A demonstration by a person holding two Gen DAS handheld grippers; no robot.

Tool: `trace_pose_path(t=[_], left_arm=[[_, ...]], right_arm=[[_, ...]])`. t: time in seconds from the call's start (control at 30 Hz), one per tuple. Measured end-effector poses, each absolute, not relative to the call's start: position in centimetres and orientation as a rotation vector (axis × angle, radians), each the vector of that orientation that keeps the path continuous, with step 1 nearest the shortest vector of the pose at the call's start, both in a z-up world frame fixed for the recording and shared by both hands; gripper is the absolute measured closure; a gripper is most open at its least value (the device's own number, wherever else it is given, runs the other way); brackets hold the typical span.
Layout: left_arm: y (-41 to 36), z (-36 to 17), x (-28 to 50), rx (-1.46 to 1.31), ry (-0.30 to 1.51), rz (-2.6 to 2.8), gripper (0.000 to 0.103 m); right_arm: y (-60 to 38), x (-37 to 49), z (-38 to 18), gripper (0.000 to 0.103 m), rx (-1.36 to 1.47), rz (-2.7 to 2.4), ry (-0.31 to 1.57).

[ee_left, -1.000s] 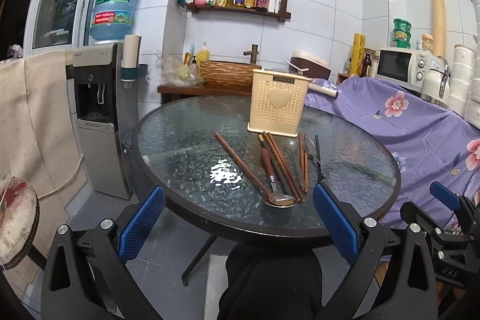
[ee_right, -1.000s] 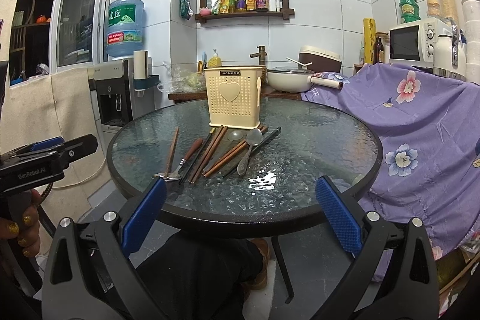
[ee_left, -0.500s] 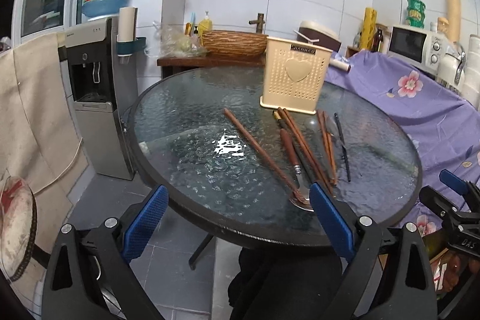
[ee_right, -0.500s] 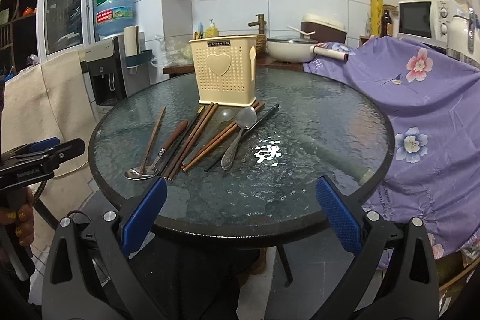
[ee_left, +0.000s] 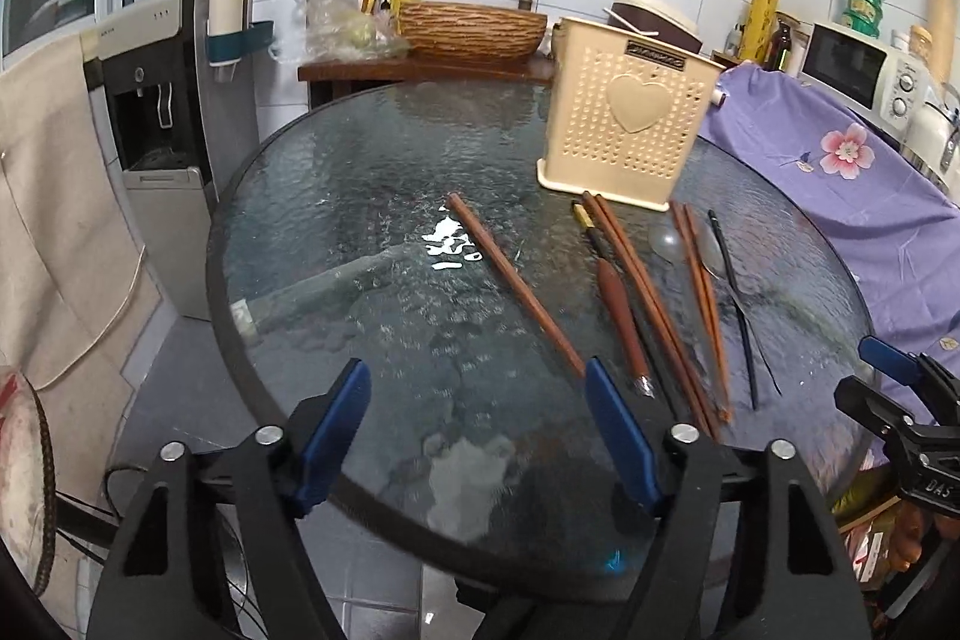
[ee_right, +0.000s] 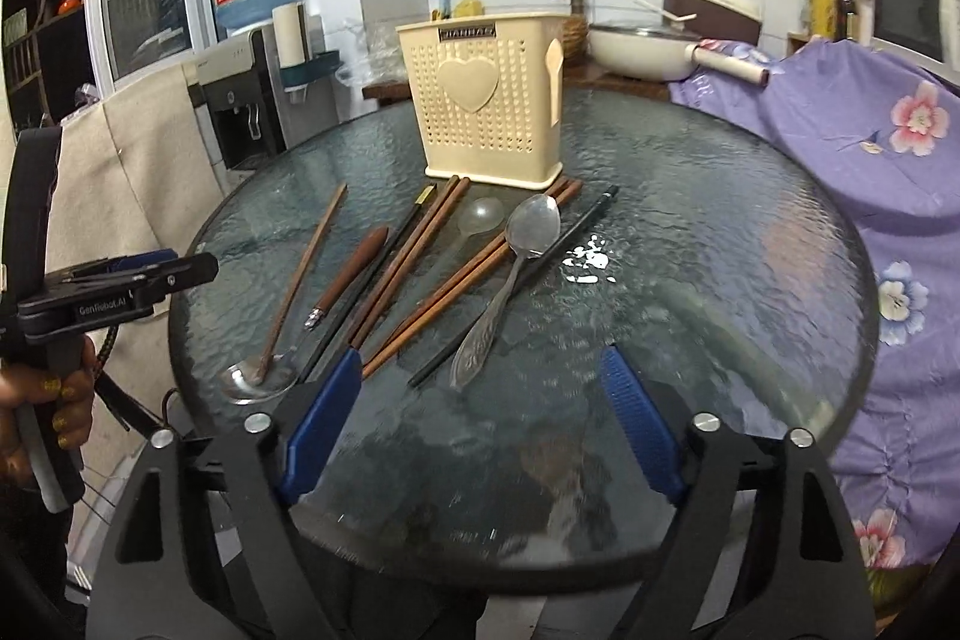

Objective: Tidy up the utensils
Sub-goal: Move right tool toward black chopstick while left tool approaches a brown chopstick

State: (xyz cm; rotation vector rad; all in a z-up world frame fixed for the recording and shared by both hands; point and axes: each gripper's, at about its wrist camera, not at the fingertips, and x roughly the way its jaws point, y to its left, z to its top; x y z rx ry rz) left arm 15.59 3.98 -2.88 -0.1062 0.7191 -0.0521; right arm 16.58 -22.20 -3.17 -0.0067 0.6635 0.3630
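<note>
A cream utensil holder (ee_left: 624, 124) (ee_right: 489, 106) with a heart stands at the far side of the round glass table (ee_left: 360, 280) (ee_right: 720, 250). In front of it lie several wooden chopsticks (ee_left: 513, 280) (ee_right: 414, 250), black chopsticks (ee_left: 735, 304) (ee_right: 522, 280), a metal spoon (ee_right: 510, 268), a wooden-handled spoon (ee_left: 621, 304) (ee_right: 336, 292) and a clear spoon (ee_right: 480, 217). My left gripper (ee_left: 480, 436) is open and empty over the near edge, close to the single chopstick's end. My right gripper (ee_right: 480, 430) is open and empty just short of the metal spoon's handle.
A water dispenser (ee_left: 162, 112) stands left of the table. A purple flowered cloth (ee_left: 840, 172) (ee_right: 870, 130) covers furniture on the right, with a microwave (ee_left: 864, 70) behind. A wooden counter with a basket sink (ee_left: 474, 28) and a pan (ee_right: 642, 46) is behind the table.
Both grippers have moved forward and tilted down over the table's near edge, closer to the utensils. Both stay open. Nothing on the table has moved.
</note>
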Motion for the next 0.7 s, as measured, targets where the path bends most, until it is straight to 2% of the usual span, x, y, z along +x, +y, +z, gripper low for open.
trace_pose_path(t=[0.1, 0.27, 0.43, 0.7], left_arm=[[4.3, -3.2, 16.8, -0.118, 0.749, -0.058, 0.036], [4.7, -3.6, 18.7, -0.119, 0.781, -0.053, 0.036], [5.1, -3.6, 20.7, -0.129, 0.805, -0.048, 0.037], [4.1, -3.3, 24.2, -0.110, 0.832, -0.041, 0.041]], right_arm=[[-21.9, 18.5, -3.2, 0.031, 0.005, 0.392, 0.697], [-21.8, 20.9, -3.6, 0.033, 0.010, 0.419, 0.739], [-22.5, 23.5, -4.2, 0.041, 0.048, 0.380, 0.808], [-23.4, 29.2, -4.1, 0.062, 0.125, 0.293, 0.893]])
